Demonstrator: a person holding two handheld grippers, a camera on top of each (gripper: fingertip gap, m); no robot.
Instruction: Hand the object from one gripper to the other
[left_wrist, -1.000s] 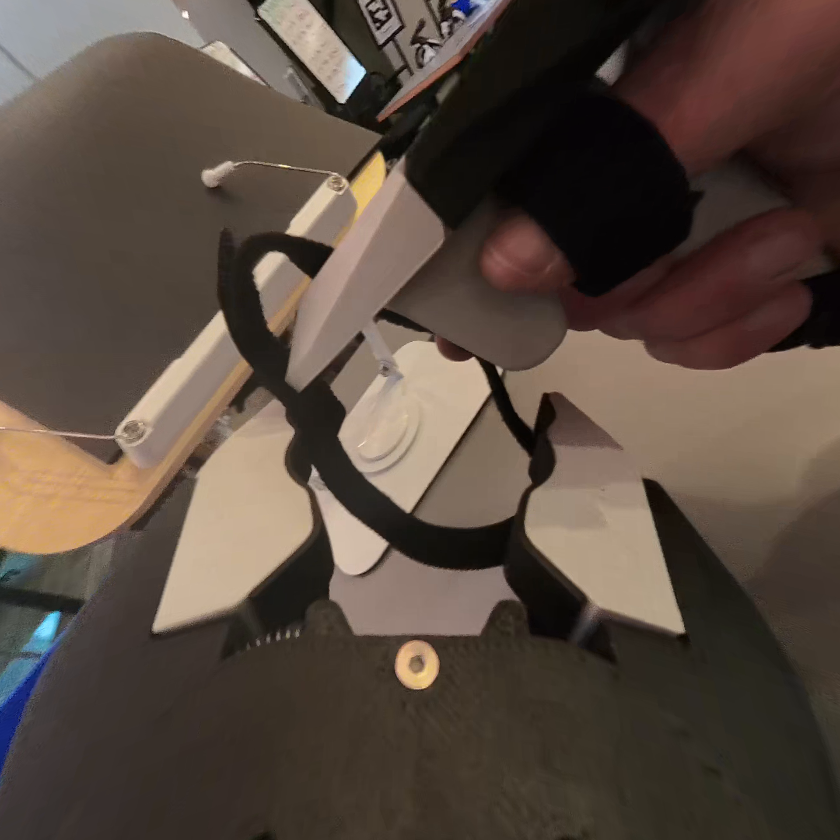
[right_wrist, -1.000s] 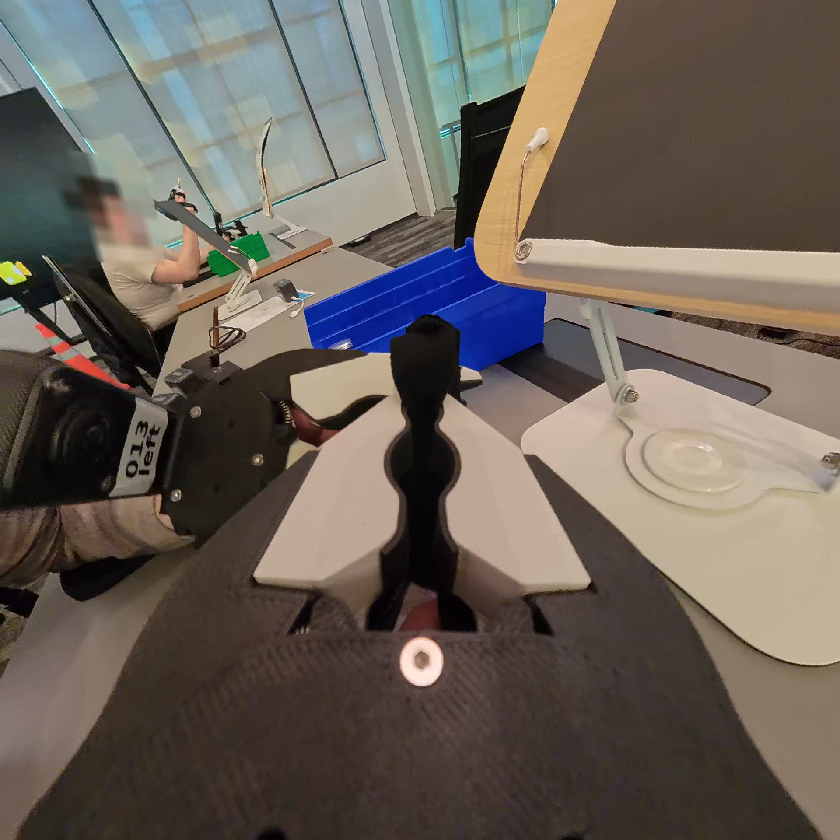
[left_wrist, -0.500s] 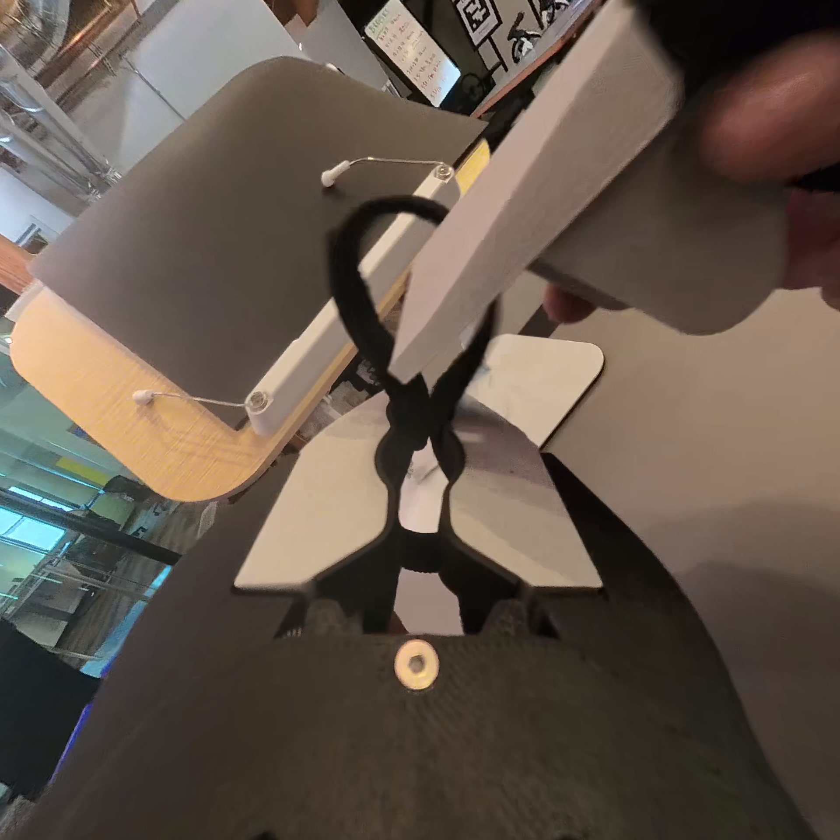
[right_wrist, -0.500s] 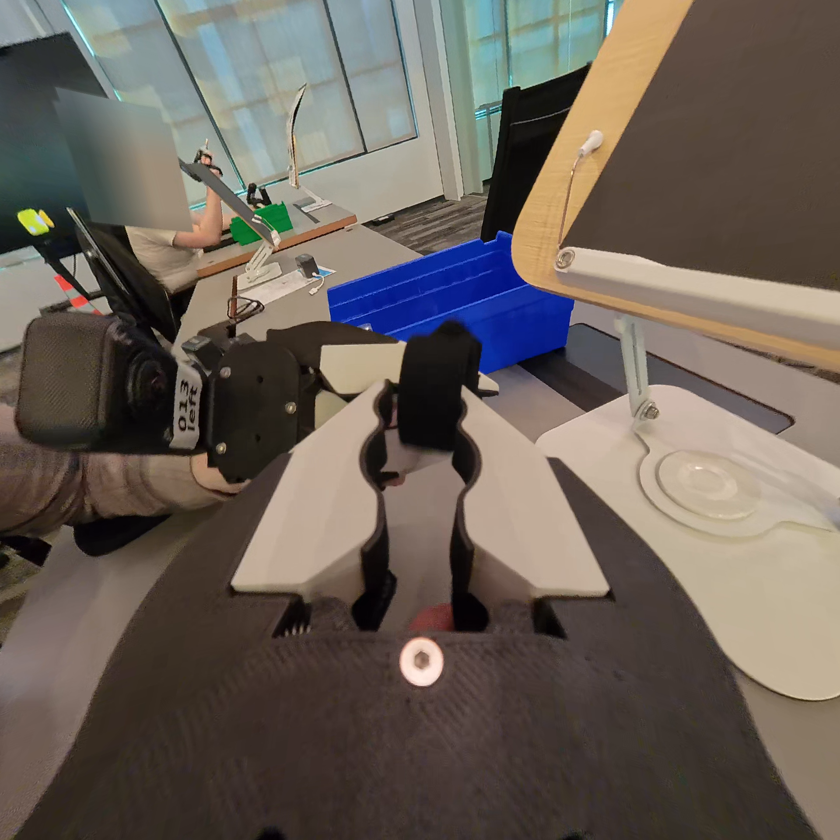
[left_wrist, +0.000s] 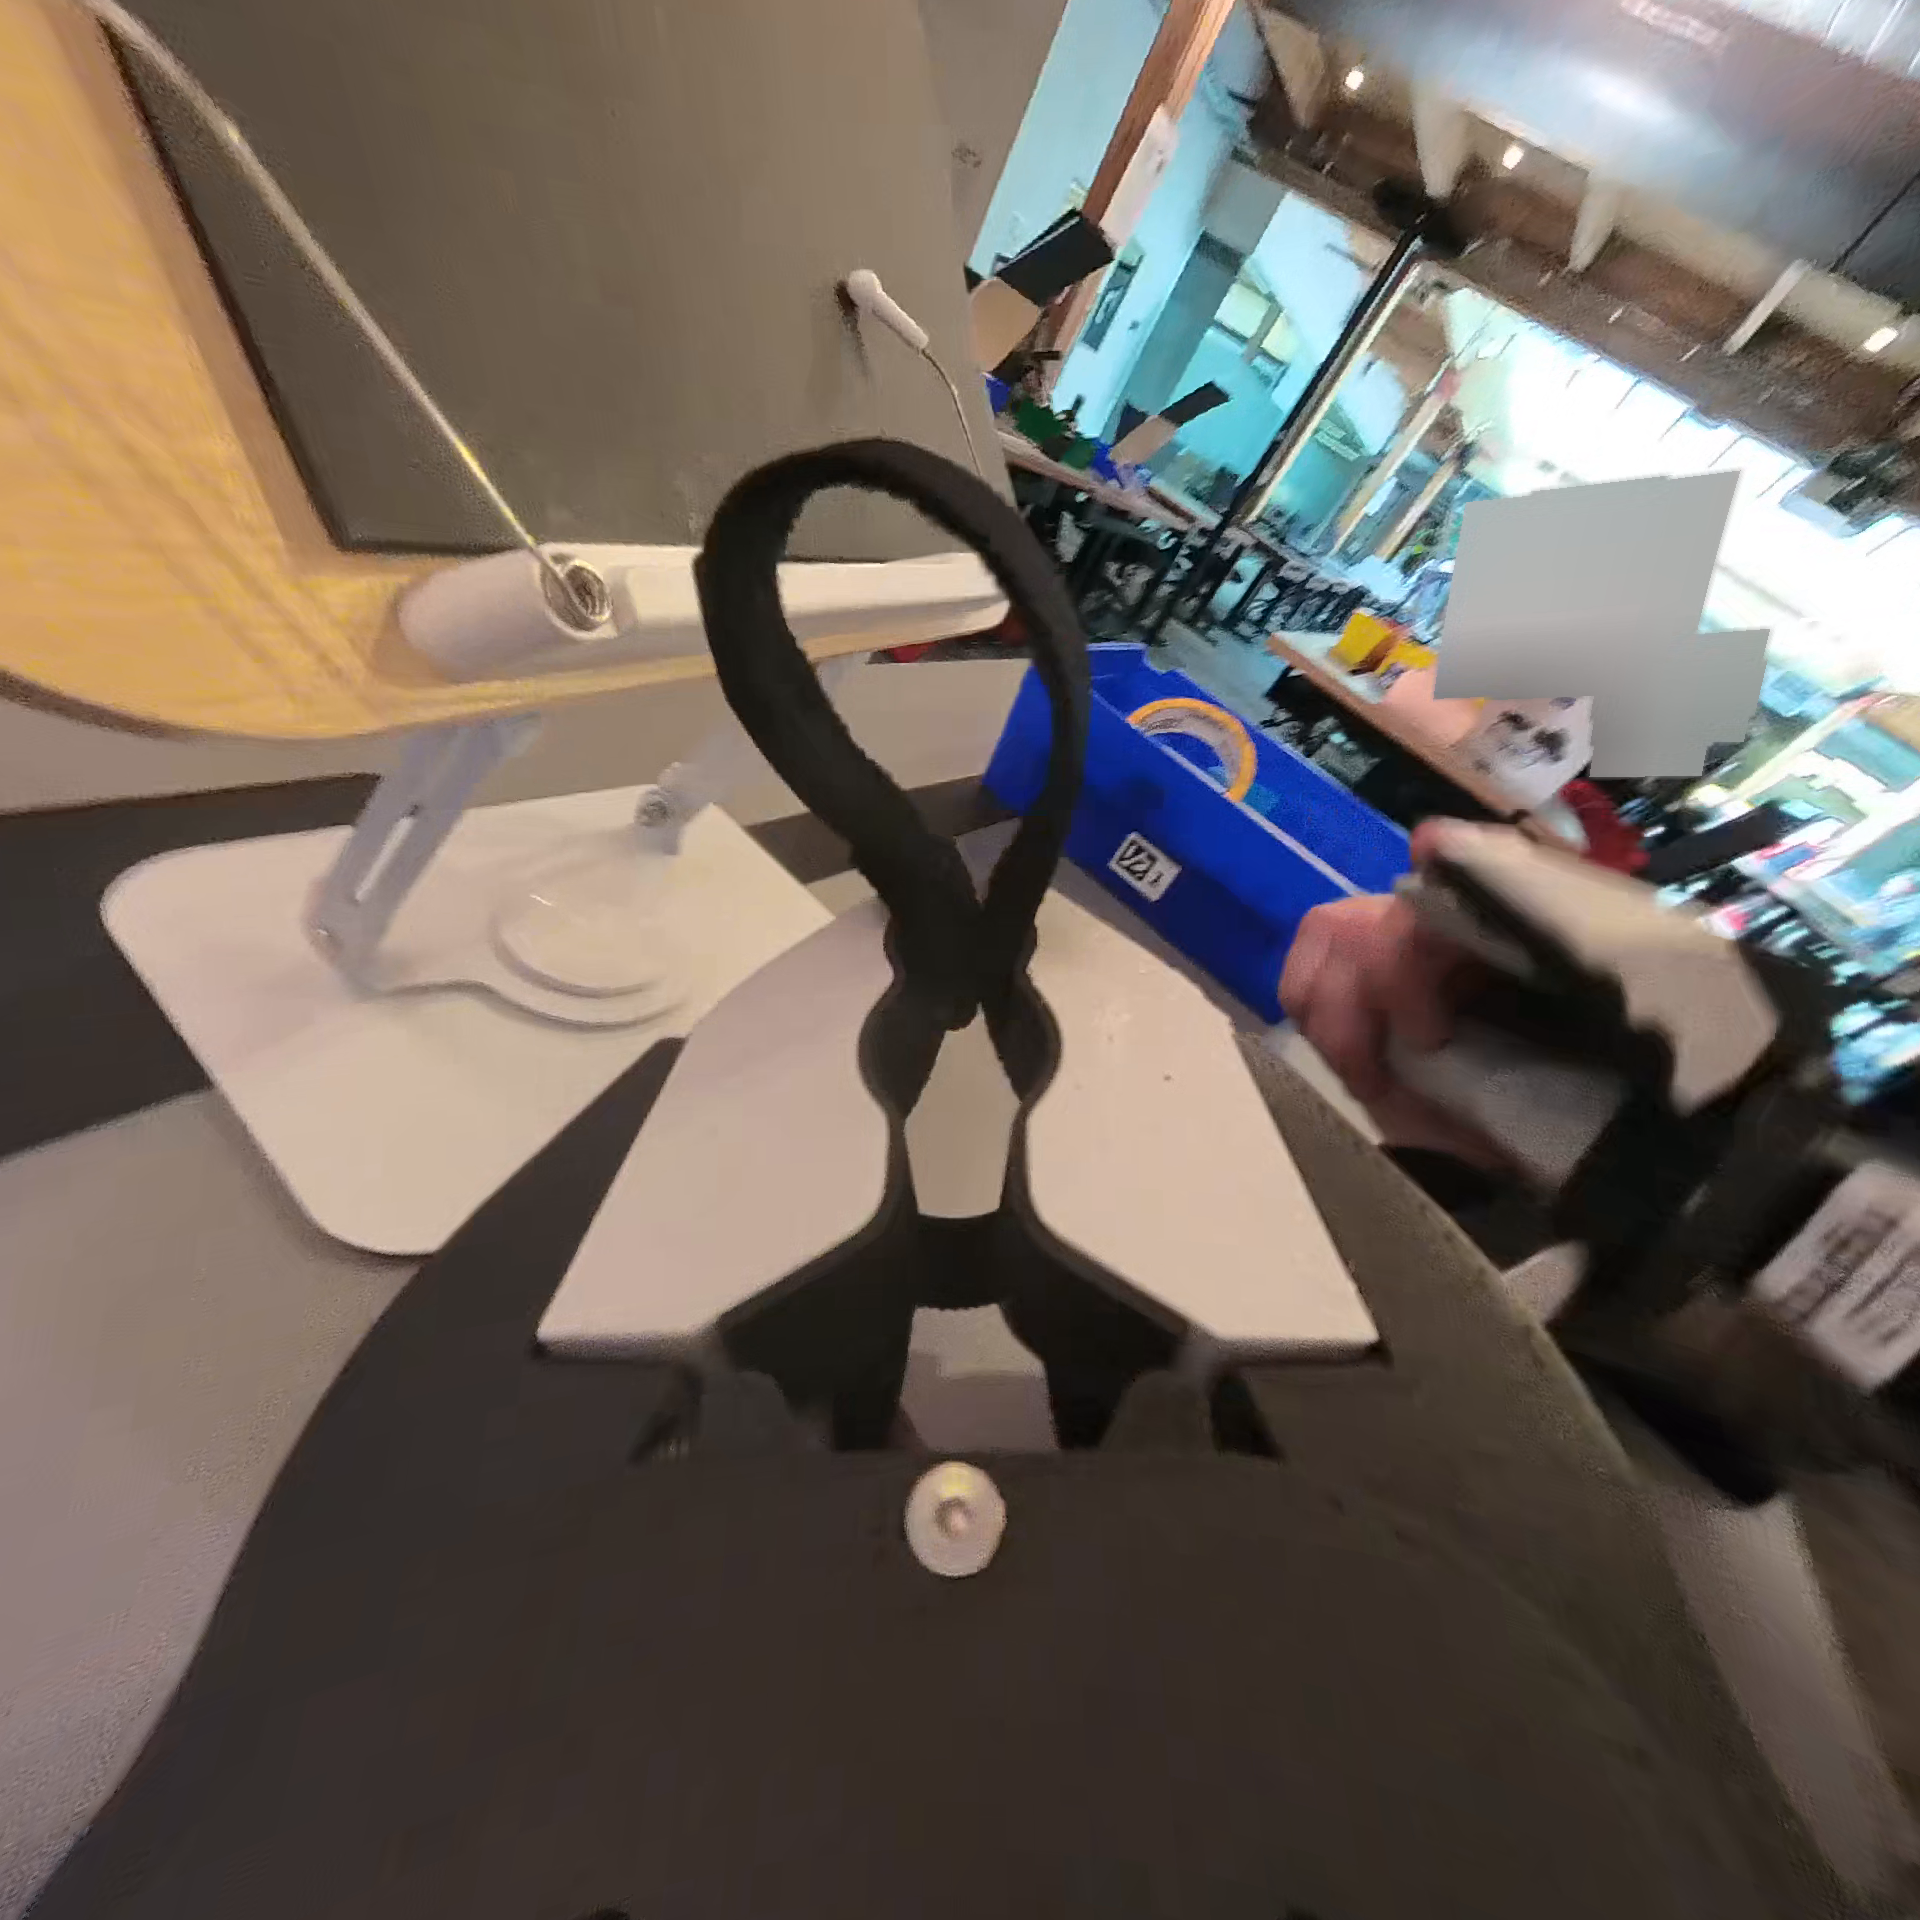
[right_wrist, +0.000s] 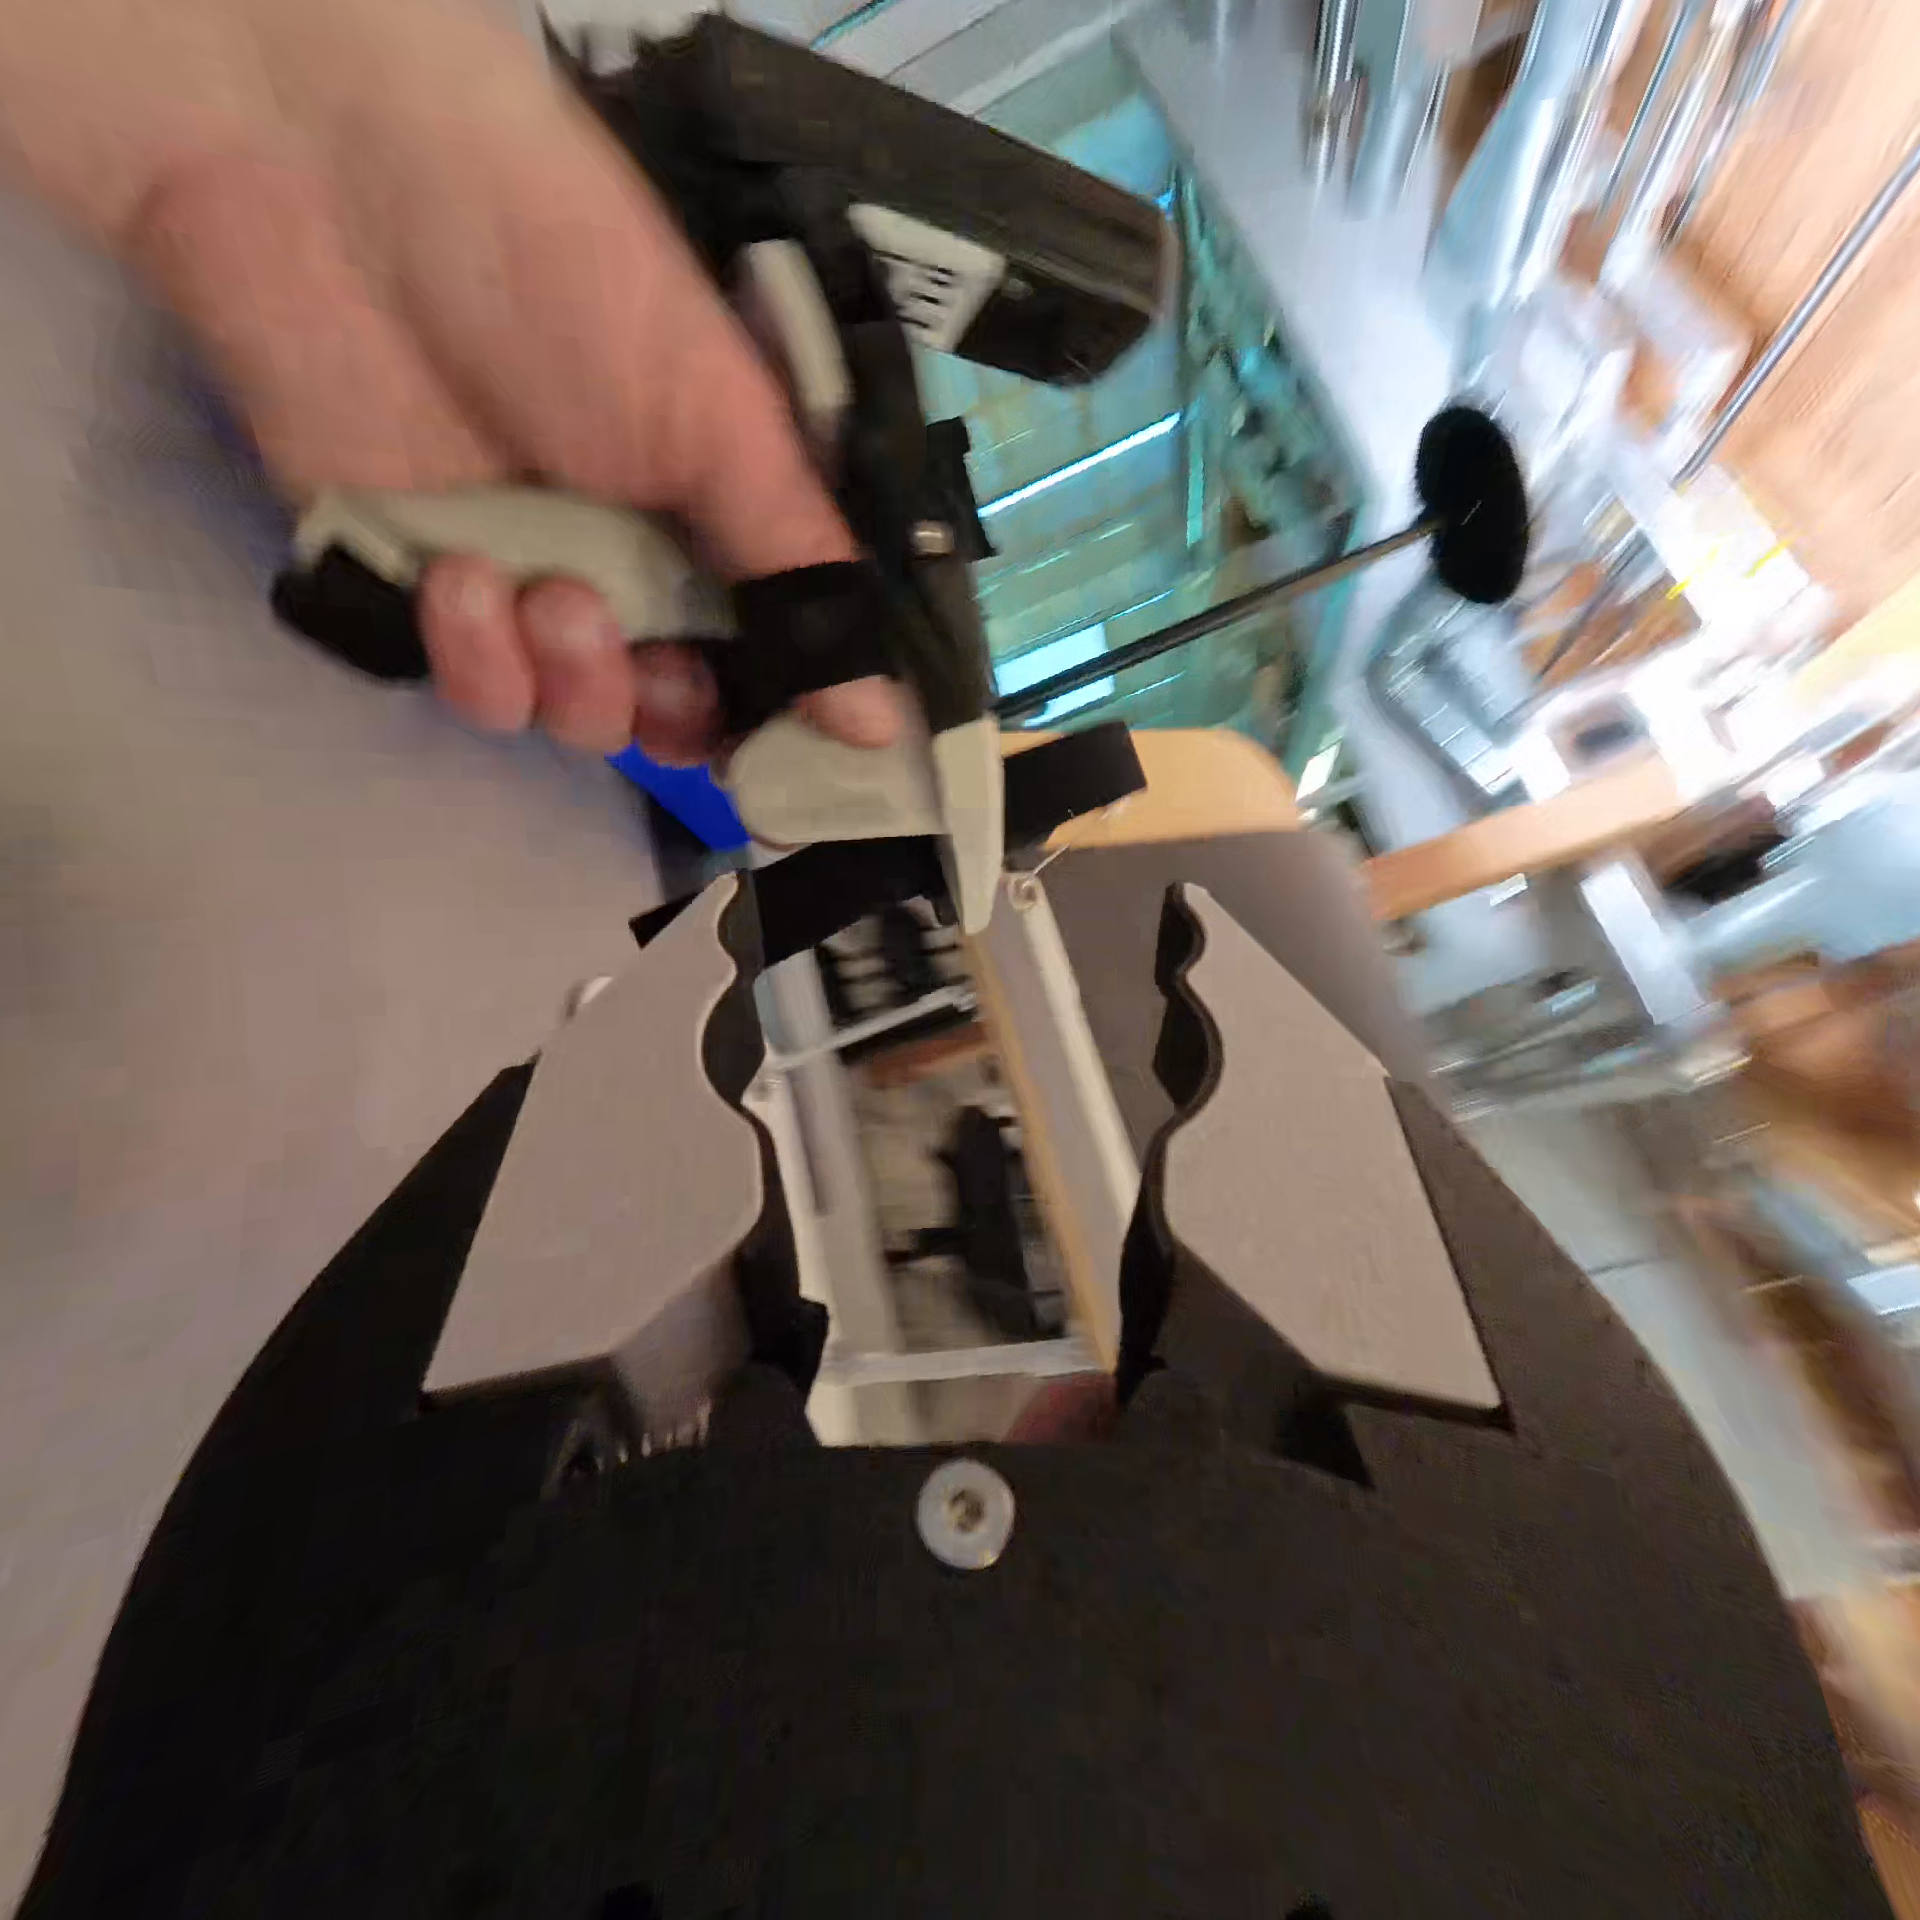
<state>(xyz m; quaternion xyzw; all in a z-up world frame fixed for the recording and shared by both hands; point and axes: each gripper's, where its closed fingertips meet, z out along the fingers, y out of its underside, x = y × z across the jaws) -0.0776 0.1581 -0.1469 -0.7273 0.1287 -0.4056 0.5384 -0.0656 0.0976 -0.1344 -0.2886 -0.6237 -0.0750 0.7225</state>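
1. Left wrist view: the left claw (left_wrist: 961, 1023) is clenched on the black hook-and-loop strap (left_wrist: 883, 665), pinching its two runs where they cross, so the loop stands up toward 12 o'clock.
2. Right wrist view: the right claw (right_wrist: 956, 1039) is released and holds nothing. The frame is motion-blurred.
3. Risk, as I judge it: the pinch is narrow, so a quick swing could let the limp strap slide out onto the tabletop (left_wrist: 125, 1351).
4. The strap is flat, fuzzy and soft, with a teardrop loop; the bookstand (left_wrist: 416, 935) sits behind at 10 o'clock.
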